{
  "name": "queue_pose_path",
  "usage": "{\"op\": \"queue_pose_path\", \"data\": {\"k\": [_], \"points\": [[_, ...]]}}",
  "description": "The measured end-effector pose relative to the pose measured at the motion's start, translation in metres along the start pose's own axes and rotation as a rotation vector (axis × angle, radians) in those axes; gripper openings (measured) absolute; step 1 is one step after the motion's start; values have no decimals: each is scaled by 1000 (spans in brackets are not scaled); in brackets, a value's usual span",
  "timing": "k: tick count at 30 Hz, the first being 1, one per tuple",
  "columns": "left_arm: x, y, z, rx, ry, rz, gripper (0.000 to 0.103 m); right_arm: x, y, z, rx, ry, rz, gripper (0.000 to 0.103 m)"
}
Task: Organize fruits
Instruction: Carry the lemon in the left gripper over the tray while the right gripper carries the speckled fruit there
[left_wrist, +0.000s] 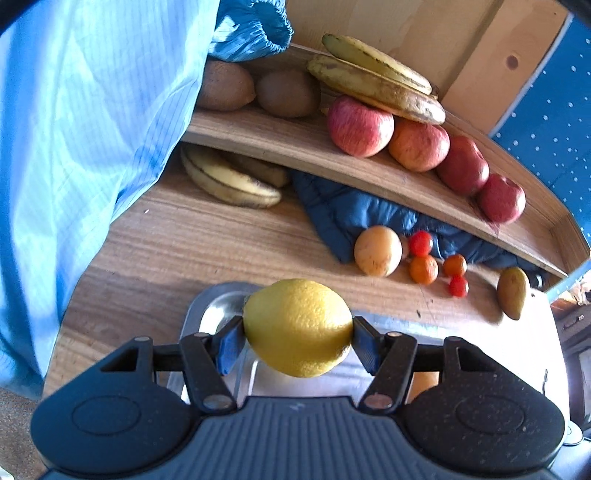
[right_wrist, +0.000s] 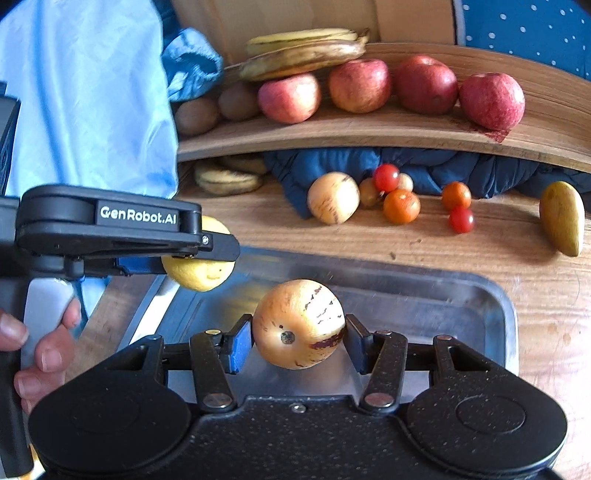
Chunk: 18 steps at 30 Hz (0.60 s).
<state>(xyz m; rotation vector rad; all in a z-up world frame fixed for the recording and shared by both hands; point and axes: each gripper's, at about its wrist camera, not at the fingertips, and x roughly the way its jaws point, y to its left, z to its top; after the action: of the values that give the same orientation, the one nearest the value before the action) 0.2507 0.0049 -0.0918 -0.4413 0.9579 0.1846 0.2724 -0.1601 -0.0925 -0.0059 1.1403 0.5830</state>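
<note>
A lemon (left_wrist: 297, 327) is clamped between the fingers of the left gripper (left_wrist: 297, 334), and a streaked yellow melon (right_wrist: 298, 323) is clamped likewise in the right gripper (right_wrist: 299, 341). Both are held above a metal tray (right_wrist: 491, 310). Farther ahead, small tomatoes (right_wrist: 400, 205) lie on the wooden table (left_wrist: 177, 240), and apples (right_wrist: 360, 85) are lined on the shelf (right_wrist: 332, 133) above.

Brushed metal tray (right_wrist: 480, 306) (dull sheen); grained wooden table (right_wrist: 480, 251).

Right gripper (right_wrist: 298, 341) clamps a pepino melon (right_wrist: 298, 324) over the steel tray (right_wrist: 461, 295); left gripper (right_wrist: 207, 254) pinches a lemon (right_wrist: 199, 273).
</note>
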Motion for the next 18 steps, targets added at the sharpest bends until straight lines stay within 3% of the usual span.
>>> {"op": "queue_pose_path", "data": {"k": [18], "points": [[-21, 32, -40, 32, 52, -20, 66, -16, 55, -41, -151, 47, 12, 54]]}}
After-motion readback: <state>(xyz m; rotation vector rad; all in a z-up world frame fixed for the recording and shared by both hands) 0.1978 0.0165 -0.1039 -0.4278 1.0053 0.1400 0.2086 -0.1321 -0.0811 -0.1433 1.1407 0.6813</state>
